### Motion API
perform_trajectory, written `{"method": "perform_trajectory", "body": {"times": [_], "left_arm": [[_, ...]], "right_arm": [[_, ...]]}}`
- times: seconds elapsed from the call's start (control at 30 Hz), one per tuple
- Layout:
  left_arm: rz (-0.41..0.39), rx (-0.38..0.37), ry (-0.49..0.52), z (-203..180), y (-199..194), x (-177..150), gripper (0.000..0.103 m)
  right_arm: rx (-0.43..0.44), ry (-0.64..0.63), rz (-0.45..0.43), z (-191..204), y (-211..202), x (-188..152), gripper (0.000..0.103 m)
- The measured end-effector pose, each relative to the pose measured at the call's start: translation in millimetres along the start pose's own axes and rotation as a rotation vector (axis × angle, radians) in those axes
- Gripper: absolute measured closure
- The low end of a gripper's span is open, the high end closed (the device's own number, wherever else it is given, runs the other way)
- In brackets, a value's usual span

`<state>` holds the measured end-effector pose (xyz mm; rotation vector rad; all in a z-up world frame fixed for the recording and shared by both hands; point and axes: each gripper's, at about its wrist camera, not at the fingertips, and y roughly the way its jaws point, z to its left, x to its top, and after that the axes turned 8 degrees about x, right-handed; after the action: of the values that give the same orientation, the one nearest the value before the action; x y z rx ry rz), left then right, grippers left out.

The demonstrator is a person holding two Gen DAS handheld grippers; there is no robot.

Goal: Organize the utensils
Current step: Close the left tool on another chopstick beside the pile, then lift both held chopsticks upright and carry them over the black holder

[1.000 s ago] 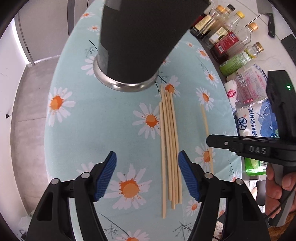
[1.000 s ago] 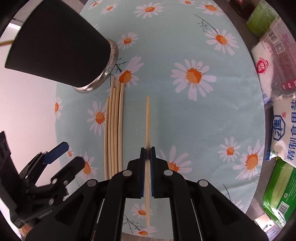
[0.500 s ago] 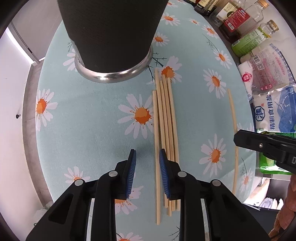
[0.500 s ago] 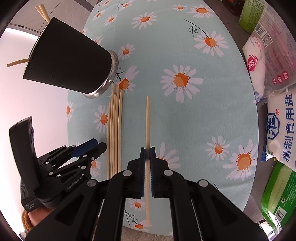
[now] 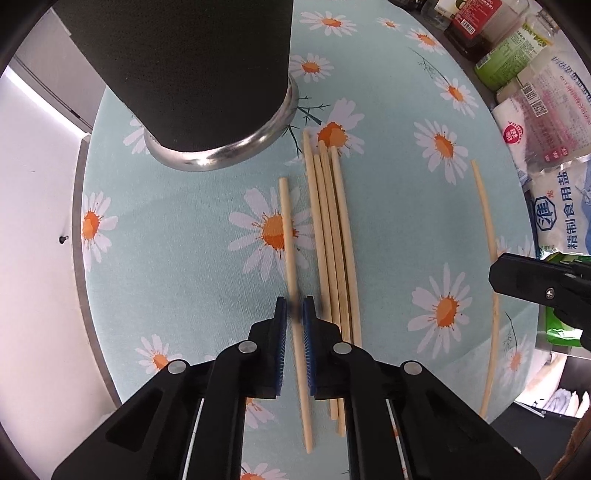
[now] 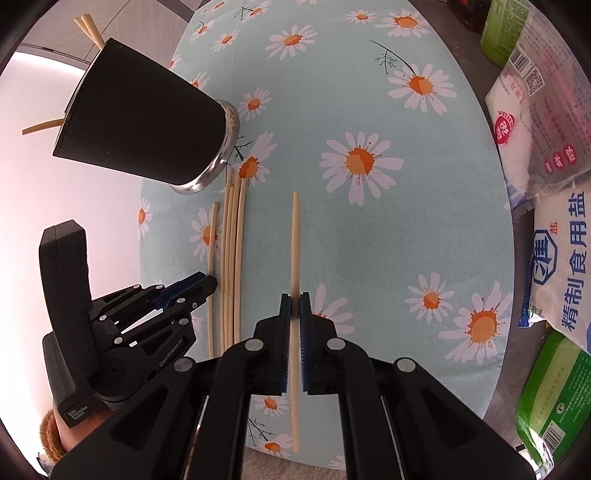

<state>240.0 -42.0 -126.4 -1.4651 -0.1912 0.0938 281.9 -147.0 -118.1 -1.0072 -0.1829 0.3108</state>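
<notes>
My left gripper (image 5: 294, 306) is shut on one pale wooden chopstick (image 5: 288, 229), pulled a little left of a bundle of several chopsticks (image 5: 332, 236) lying on the daisy tablecloth. My right gripper (image 6: 294, 302) is shut on a separate single chopstick (image 6: 294, 236), held above the cloth to the right of the bundle (image 6: 232, 258). A black utensil holder (image 5: 184, 66) with a metal base stands just beyond the bundle; in the right wrist view the holder (image 6: 140, 125) has chopstick ends sticking out of its top. The left gripper also shows in the right wrist view (image 6: 207, 286).
The round table with the daisy cloth (image 6: 369, 92) drops off at its near edge. Salt and food bags (image 6: 554, 258) and bottles (image 5: 491, 33) crowd the right side. The right gripper's body (image 5: 543, 288) shows at the right of the left wrist view.
My left gripper went from wide open to shut on the leftmost chopstick and drew it left of the bundle. My right gripper stayed shut on its chopstick and rose away from the table.
</notes>
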Motion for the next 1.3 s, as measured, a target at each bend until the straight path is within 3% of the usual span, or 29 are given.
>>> {"method": "perform_trajectory", "body": {"times": [0.33, 0.57, 0.77, 1.17, 1.3], "left_arm": [[0.012, 0.05, 0.001, -6, 1, 3, 0.099], [-0.006, -0.012, -0.047, 9, -5, -8, 0.099], [-0.083, -0.113, -0.056, 17, -23, -29, 0.099], [-0.186, -0.283, -0.118, 49, -53, -65, 0.099], [-0.265, -0.33, -0.115, 56, -74, -66, 0.099]], "right_arm": [[0.031, -0.019, 0.029, 2, 12, 4, 0.097], [0.056, -0.041, 0.025, 7, 10, 5, 0.097], [0.083, -0.083, -0.007, 15, 8, -3, 0.097], [0.273, -0.08, -0.039, 13, 6, -24, 0.097], [0.313, -0.121, -0.076, 22, -6, -28, 0.097]]}}
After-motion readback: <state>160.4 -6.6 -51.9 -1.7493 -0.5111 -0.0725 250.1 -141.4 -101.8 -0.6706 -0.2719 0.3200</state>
